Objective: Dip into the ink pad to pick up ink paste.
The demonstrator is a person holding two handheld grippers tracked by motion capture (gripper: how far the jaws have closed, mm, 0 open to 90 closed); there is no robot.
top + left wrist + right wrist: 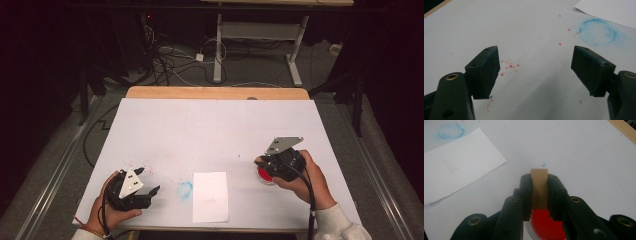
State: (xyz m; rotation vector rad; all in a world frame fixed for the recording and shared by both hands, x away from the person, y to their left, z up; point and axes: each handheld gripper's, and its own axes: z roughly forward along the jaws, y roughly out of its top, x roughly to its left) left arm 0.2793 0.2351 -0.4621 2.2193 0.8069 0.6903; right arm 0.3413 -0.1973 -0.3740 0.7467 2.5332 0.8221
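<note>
My right gripper (pixel 260 164) (pixel 539 180) is shut on a small tan wooden block (pixel 539 185), held upright between its jaws. Directly beneath it is a round red ink pad (pixel 264 175) (pixel 546 226) on the table at the front right. A white sheet of paper (pixel 210 196) (pixel 456 165) lies at the front centre, with a faint reddish mark on it. My left gripper (pixel 148 180) (pixel 535 62) rests low at the front left, open wide with nothing between its jaws.
The table has a white cover (pixel 210 130), and a bare wooden strip (pixel 215 92) runs along its far edge. A blue ring stain (pixel 184 190) (pixel 597 32) lies just left of the paper. Red specks (pixel 509 67) dot the cover. Cables and another table's legs lie beyond.
</note>
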